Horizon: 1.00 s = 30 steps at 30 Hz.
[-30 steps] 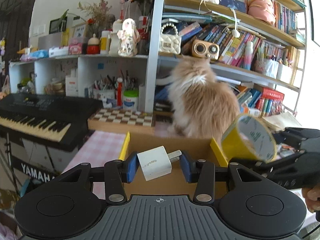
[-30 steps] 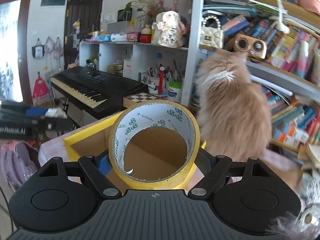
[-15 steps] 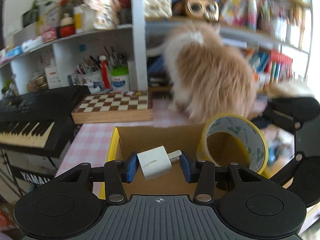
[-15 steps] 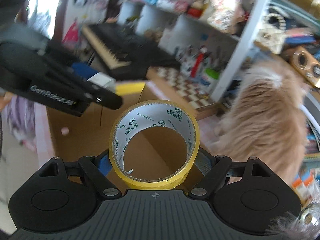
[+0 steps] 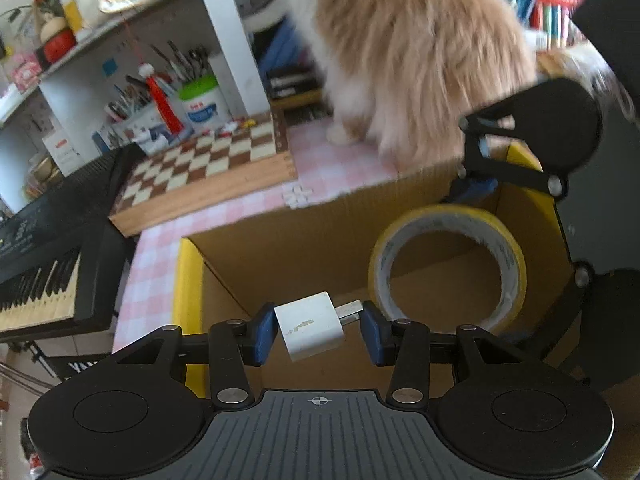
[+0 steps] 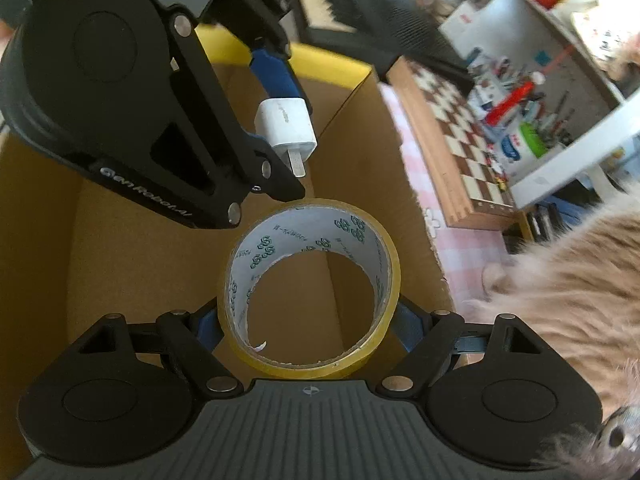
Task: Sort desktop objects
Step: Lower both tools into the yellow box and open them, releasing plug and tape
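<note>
My left gripper [image 5: 318,330] is shut on a white charger plug [image 5: 310,325] and holds it over the open cardboard box [image 5: 280,240] with yellow-taped flaps. The plug also shows in the right wrist view [image 6: 286,124]. My right gripper [image 6: 308,320] is shut on a yellow tape roll [image 6: 310,296] and holds it inside the box opening [image 6: 140,260]. In the left wrist view the tape roll [image 5: 448,268] hangs to the right of the plug, with the right gripper beside it.
A fluffy tan cat [image 5: 412,52] sits on the pink checked tablecloth [image 5: 240,208] just behind the box. A wooden chessboard [image 5: 208,168], a black keyboard [image 5: 44,240] and shelves with a pen tub [image 5: 200,100] stand behind.
Both grippers have tilted down and moved over the box. The tape roll has gone down into the box opening. The plug now hangs above the box floor.
</note>
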### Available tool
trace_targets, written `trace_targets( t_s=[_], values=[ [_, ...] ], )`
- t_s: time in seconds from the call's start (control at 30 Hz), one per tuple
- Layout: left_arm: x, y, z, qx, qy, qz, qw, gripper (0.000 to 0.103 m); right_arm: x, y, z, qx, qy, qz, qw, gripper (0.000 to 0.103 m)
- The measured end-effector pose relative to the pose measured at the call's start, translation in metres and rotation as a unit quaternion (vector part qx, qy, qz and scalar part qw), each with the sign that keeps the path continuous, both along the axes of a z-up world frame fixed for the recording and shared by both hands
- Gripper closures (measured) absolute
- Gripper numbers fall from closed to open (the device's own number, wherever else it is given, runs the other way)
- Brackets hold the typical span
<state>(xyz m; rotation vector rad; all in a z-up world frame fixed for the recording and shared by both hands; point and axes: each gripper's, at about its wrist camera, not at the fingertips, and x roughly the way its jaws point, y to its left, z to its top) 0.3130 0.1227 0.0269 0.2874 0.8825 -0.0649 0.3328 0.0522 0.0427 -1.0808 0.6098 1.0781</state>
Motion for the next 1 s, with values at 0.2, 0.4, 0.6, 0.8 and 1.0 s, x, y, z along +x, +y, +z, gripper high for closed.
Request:
trace_targets(
  t_s=[0.2,0.4,0.6,0.8,1.0],
  values=[
    [0.006,-0.001,-0.008,0.006,0.032,0.001,0.9995,0.059,0.006,0.007,-0.007,-0.034,-0.002,0.027,0.999,0.022],
    [0.006,0.003,-0.013,-0.003,0.049,0.006,0.9988,0.059,0.003,0.012,-0.014,-0.056,0.002,0.051,0.997,0.022],
    [0.007,0.005,-0.012,-0.008,0.046,0.008,0.9989,0.059,-0.005,0.014,-0.022,-0.074,0.005,0.072,0.995,0.022],
    [0.007,0.004,-0.012,-0.007,0.043,0.004,0.999,0.044,-0.007,0.012,-0.022,-0.075,0.005,0.067,0.995,0.02],
    [-0.003,-0.006,-0.005,0.023,0.007,-0.012,0.9997,0.025,-0.011,0.009,-0.019,-0.068,-0.006,0.05,0.996,0.017]
  ],
)
